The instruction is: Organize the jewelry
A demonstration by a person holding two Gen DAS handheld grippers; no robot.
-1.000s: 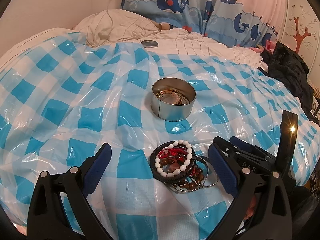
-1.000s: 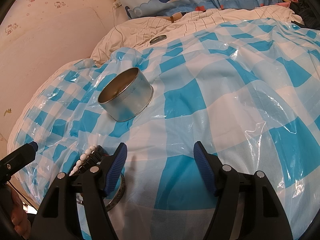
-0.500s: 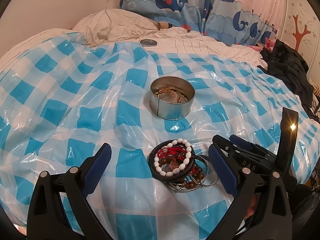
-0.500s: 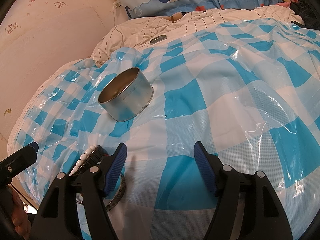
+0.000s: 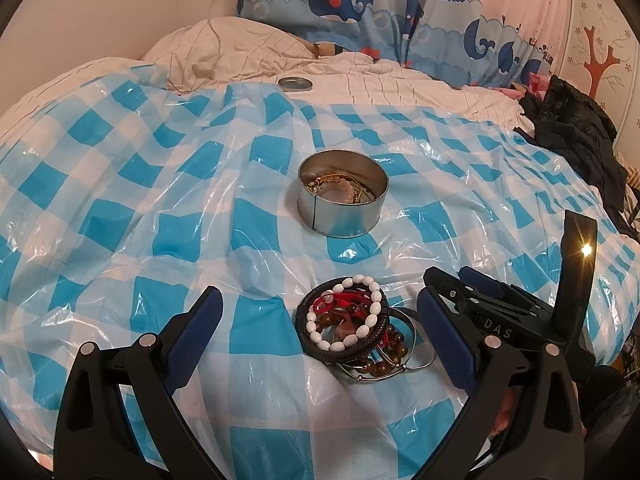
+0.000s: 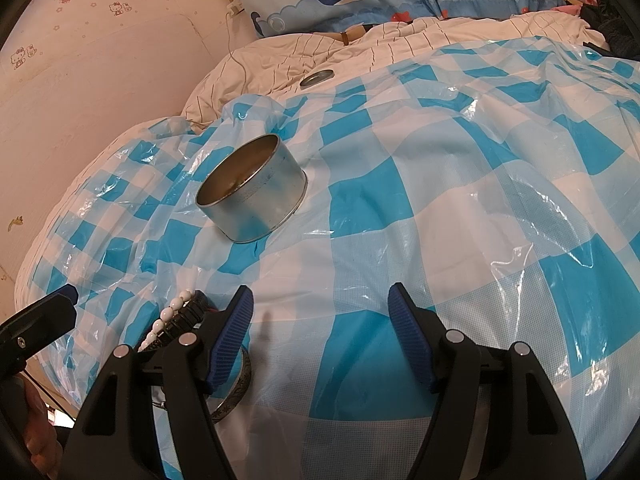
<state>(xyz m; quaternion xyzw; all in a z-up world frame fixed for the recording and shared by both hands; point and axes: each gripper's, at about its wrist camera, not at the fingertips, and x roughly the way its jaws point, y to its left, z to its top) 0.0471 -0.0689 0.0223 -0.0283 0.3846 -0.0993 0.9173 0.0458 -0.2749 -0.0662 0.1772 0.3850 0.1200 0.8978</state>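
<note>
A heap of bracelets [image 5: 352, 328] sits on the checked plastic sheet [image 5: 120, 200] over the bed, framed by the left tongs [image 5: 320, 320], jaws spread wide and gripping nothing. Beyond stands the round tin [image 5: 343, 204], a few pieces already inside. Right tongs [image 6: 320, 316] are released too, just beside the pile. Best play, I'd say: pinch one band, the white bead bracelet [image 5: 360, 312] on top, and lift clear so nothing tangles.

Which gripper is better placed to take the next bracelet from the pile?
Probably the left gripper: open, with the bracelet pile between its fingers. The right gripper is open over bare sheet, the pile off to its left.
</note>
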